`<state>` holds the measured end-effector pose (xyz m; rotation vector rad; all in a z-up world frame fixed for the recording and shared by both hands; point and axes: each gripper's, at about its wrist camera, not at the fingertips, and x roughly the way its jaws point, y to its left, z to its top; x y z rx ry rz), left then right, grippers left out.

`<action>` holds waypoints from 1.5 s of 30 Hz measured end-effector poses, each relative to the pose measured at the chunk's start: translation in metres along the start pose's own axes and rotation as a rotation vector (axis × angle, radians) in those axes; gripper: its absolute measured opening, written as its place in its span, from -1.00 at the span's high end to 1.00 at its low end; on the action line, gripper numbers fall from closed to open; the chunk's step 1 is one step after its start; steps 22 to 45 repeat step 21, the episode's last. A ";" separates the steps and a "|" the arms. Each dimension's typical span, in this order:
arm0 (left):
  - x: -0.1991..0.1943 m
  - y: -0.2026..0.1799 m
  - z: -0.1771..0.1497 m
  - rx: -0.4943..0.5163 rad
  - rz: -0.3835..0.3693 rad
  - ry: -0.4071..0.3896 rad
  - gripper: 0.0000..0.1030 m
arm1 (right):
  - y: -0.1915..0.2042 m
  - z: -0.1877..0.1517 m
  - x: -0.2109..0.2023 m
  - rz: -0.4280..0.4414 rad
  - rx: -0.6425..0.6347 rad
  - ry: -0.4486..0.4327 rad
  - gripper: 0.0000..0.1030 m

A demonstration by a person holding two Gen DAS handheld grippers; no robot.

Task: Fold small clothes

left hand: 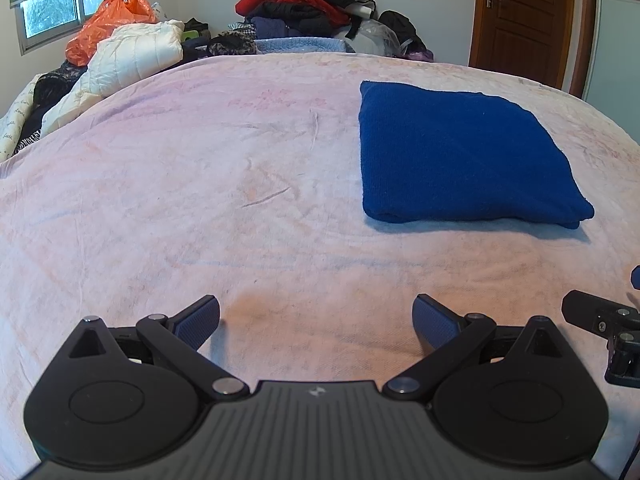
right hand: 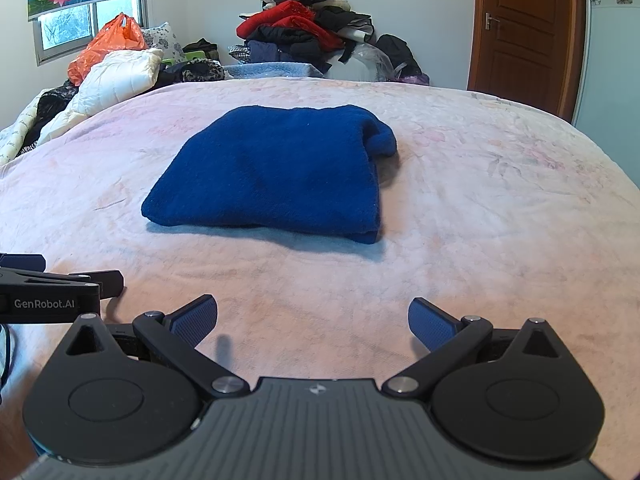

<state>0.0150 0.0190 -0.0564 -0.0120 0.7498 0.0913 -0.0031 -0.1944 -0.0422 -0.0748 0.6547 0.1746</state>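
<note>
Left side first: our left gripper [left hand: 316, 320] hangs low over the near part of the bed [left hand: 200, 200], jaws spread wide w/ nothing between them. Bare pink bedspread lies ahead of it; only shallow creases there.

Center: the blue garment [right hand: 272, 176] sits on the bed as a squared, multi-layer bundle, well apart from both grippers. From the left wrist cam it lies ahead and off to the right; from the right wrist cam it's nearly straight ahead. We judge this piece as folded or v. close to it.

Right side: our right gripper [right hand: 314, 320] also hangs low near the bed's front edge, jaws apart and empty. The 2 grippers sit just beside each other, each catching the other's body at the frame edge.

Risks as we judge them:
- The far right corner of the bundle bulges into a rolled lump, so the stack isn't flat there. A nudge or a pinch on only the top layer could peel it open and undo the fold.
- Knit looks thick and soft; a shallow bite may slip off, a deep bite may drag the bedspread up too.
- Grippers this near each other could knock together if both swing inward.
- The clothes pile [left hand: 304, 4] at the back is far off; reaching it for a next item means passing over the bundle, and a low pass could snag it.
</note>
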 end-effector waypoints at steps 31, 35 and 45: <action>-0.003 0.004 0.004 -0.035 0.004 -0.060 -1.00 | -0.002 -0.001 0.008 0.035 0.012 0.022 -1.00; -0.003 0.004 0.004 -0.035 0.004 -0.060 -1.00 | -0.002 -0.001 0.008 0.035 0.012 0.022 -1.00; -0.003 0.004 0.004 -0.035 0.004 -0.060 -1.00 | -0.002 -0.001 0.008 0.035 0.012 0.022 -1.00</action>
